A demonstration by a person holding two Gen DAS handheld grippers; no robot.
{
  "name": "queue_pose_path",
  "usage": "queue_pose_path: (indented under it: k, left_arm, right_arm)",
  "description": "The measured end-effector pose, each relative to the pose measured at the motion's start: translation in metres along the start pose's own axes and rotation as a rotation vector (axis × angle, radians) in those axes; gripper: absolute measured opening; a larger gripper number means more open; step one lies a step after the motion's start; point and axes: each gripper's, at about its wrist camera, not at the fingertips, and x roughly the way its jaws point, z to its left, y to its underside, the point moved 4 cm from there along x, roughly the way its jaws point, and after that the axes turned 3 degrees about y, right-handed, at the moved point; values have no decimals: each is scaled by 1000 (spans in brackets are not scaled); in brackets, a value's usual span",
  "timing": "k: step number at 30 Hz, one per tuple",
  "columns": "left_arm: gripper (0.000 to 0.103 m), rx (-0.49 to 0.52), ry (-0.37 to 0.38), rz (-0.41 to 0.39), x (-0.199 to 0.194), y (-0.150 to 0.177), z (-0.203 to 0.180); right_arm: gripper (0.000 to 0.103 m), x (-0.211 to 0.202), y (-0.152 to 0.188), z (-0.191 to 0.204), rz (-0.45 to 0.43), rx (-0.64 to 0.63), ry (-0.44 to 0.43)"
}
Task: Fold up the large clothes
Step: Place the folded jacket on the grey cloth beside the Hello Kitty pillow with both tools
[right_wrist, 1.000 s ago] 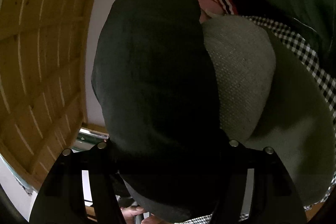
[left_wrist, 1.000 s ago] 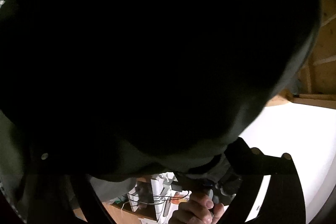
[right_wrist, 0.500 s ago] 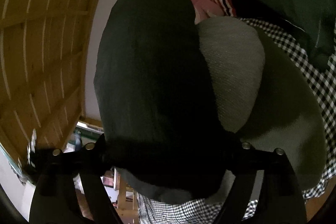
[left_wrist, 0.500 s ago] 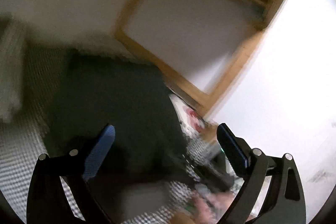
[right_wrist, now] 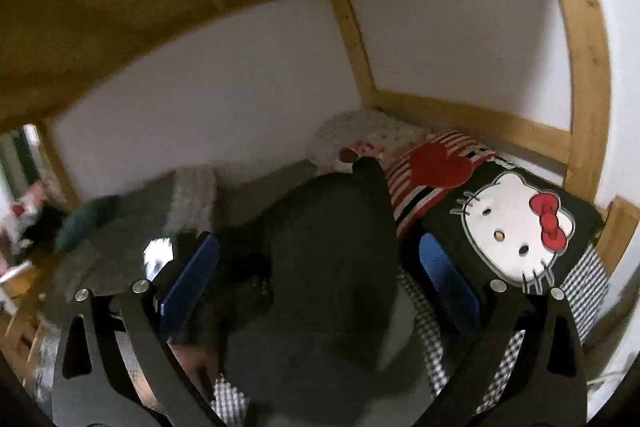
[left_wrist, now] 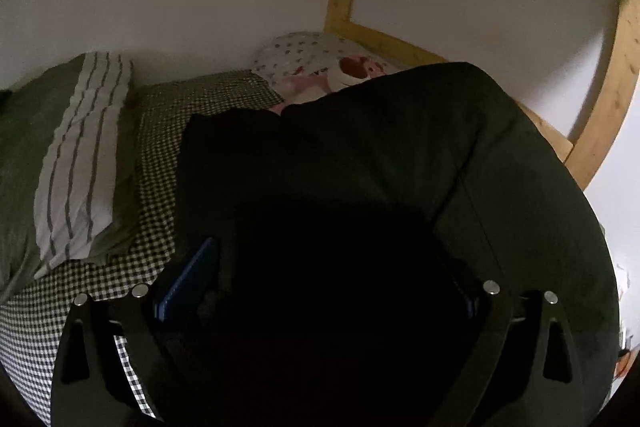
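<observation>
A large dark garment (left_wrist: 380, 167) lies bunched on the checkered bedsheet (left_wrist: 160, 131). In the left wrist view it fills the lower middle and covers the space between the fingers. My left gripper (left_wrist: 320, 275) is open; its blue left pad (left_wrist: 188, 279) shows, the right pad is mostly hidden by cloth. In the right wrist view the same garment (right_wrist: 332, 247) lies between the open jaws of my right gripper (right_wrist: 320, 275), whose blue pads (right_wrist: 448, 275) stand wide apart, gripping nothing.
A grey striped pillow (left_wrist: 80, 163) lies at the left. A patterned pillow (left_wrist: 320, 63) sits at the back wall. A Hello Kitty cushion (right_wrist: 516, 223) and a red striped cushion (right_wrist: 436, 167) lie at the right. Wooden bed frame posts (right_wrist: 584, 47) border the bed.
Both grippers have let go of the dark garment and now stand open. Both cameras have swung up from the cloth to face the back wall and pillows.
</observation>
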Motion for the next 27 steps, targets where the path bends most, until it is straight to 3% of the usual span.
queue_pose_path:
  k: [2, 4, 5, 7, 10, 16, 23, 27]
  left_arm:
    - [96, 1, 14, -8, 7, 7, 14]
    - [96, -1, 36, -22, -1, 21, 17]
    - [96, -6, 45, -21, -2, 25, 18]
    - [95, -27, 71, -5, 1, 32, 24]
    - [95, 7, 113, -20, 13, 45, 20]
    - [95, 49, 86, -26, 27, 45, -7]
    - [96, 100, 141, -74, -41, 56, 11]
    - [97, 103, 136, -31, -40, 70, 21]
  right_arm:
    - [98, 63, -10, 6, 165, 20, 51]
    - [70, 122, 4, 3, 328, -38, 179]
    - [78, 148, 22, -4, 410, -94, 248]
    - [82, 158, 42, -13, 407, -167, 276]
    - [83, 157, 69, -38, 413, -151, 264]
    - [87, 172, 75, -67, 432, -124, 330]
    - [91, 150, 66, -66, 378, -57, 256]
    - [91, 119, 64, -51, 319, -7, 207]
